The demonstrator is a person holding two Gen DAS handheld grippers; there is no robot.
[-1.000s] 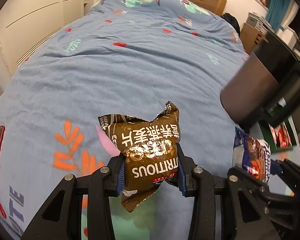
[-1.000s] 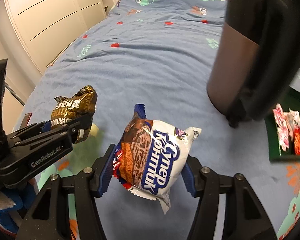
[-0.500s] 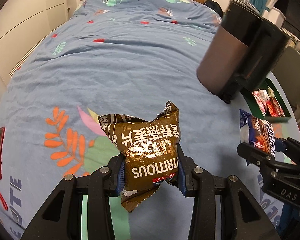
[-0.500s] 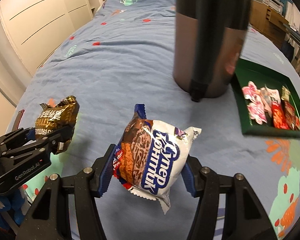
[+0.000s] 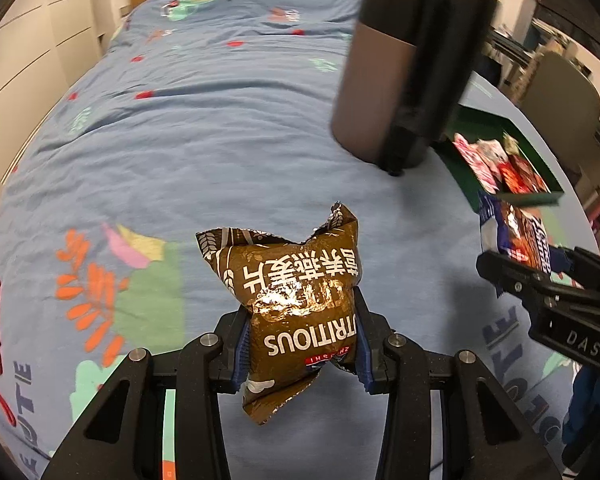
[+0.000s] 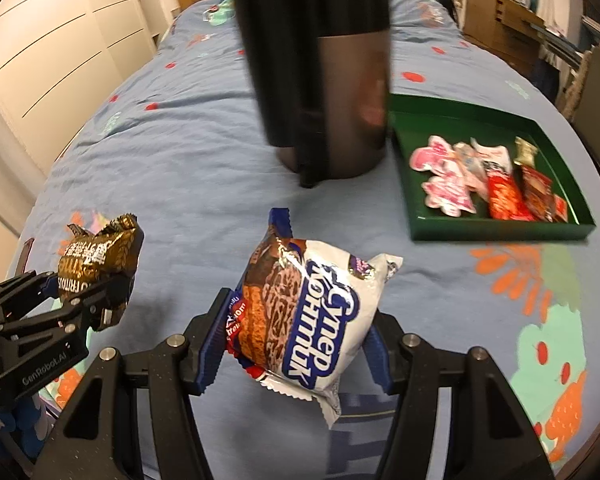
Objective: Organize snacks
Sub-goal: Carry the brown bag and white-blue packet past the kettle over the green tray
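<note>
Brown foil snack bag point(image 5: 300, 304) is sitting pinched in the left claw point(image 5: 300, 340) above the blue bedspread point(image 5: 179, 128), short of the dark canister point(image 5: 404, 68). From the right wrist, the right claw point(image 6: 300, 344) is gripping a white cookie packet point(image 6: 312, 320); the green tray point(image 6: 496, 232) of snacks is lying just right of the canister point(image 6: 324, 64).

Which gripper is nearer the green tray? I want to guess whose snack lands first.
Right. The right gripper hangs just short of the green tray; the left gripper is farther off on its far side.
</note>
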